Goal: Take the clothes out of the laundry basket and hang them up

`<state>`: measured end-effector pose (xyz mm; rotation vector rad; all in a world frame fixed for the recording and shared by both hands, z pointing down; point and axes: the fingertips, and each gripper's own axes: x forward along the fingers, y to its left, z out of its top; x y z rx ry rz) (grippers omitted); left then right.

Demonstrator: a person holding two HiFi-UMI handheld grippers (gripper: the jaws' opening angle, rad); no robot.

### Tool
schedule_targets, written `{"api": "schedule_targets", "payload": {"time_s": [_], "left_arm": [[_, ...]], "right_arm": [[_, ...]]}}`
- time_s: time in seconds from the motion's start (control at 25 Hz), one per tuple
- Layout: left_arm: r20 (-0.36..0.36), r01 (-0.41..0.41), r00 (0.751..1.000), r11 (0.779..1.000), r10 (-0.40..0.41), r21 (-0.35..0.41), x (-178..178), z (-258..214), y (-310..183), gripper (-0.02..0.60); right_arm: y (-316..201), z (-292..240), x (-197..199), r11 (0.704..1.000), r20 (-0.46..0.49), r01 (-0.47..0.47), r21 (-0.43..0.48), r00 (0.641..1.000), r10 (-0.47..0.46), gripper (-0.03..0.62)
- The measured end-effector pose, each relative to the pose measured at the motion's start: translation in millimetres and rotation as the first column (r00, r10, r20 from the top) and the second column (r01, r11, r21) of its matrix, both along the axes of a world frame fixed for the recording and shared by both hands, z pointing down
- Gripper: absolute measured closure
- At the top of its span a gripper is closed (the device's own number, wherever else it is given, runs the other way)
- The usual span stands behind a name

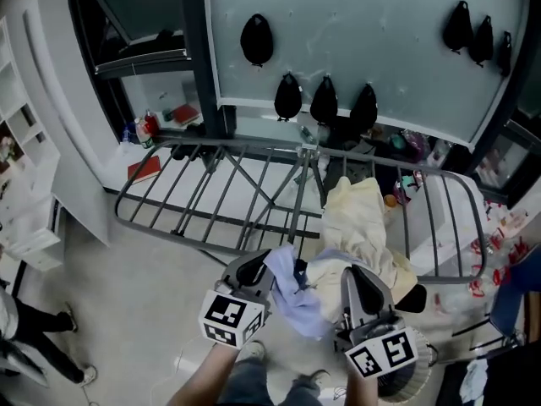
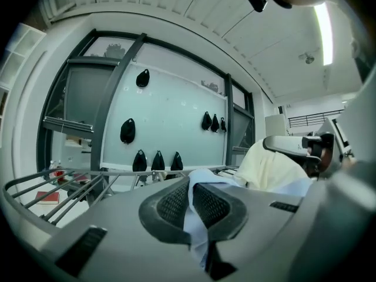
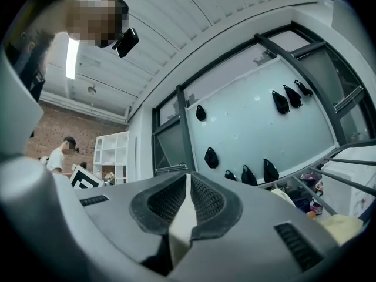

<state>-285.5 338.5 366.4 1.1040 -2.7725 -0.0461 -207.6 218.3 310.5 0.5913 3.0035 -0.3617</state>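
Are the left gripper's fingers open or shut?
Shut. The left gripper has its fingers pressed together on a pale blue cloth, which pokes out between them.

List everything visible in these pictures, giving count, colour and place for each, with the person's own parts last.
rack: one, grey metal, ahead of the grippers, below the panel
panel: one, pale green, behind the rack
bags: seven, black, on the panel
yellow garment: one, pale yellow, at the rack's right part, reaching down to the right gripper
blue garment: one, light blue, between the grippers
book: one, red, under the rack's left end
shelf: one, white, far left
bystander: one, white top, beside the shelf
left gripper: grey, shut on the blue garment
right gripper: grey, shut on pale cloth, seemingly the yellow garment
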Motion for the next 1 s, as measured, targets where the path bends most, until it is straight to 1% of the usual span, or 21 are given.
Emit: {"api": "schedule_targets", "payload": {"time_s": [0.12, 0.24, 0.4, 0.68, 1.0], "left_arm": [[-0.001, -0.041, 0.999, 0.999, 0.041, 0.011, -25.6, -2.3, 11.3, 0.557], [0.011, -0.078, 0.997, 0.997, 0.077, 0.027, -48.1, -11.0, 19.5, 0.557], [0.025, -0.1, 0.995, 0.994, 0.099, 0.047, -72.8, -22.5, 29.0, 0.557], [0.021, -0.098, 0.995, 0.993, 0.097, 0.058, -105.0, -29.4, 40.3, 0.557], [-0.008, -0.084, 0.996, 0.995, 0.085, 0.052, -142.4, -12.0, 38.3, 0.557]], "right_arm": [[17.0, -5.3, -24.2, 0.999, 0.005, -0.042, -0.006, 0.999, 0.042, 0.569], [33.5, -13.3, -44.7, 0.998, 0.014, -0.065, -0.013, 0.998, 0.065, 0.569], [48.6, -22.8, -66.4, 0.996, 0.03, -0.079, -0.027, 0.996, 0.08, 0.571], [50.6, -37.0, -104.7, 0.994, 0.032, -0.09, -0.061, 0.995, 0.092, 0.572], [49.3, -18.5, -154.7, 0.996, -0.017, -0.086, 0.006, 0.996, 0.086, 0.574]]}}
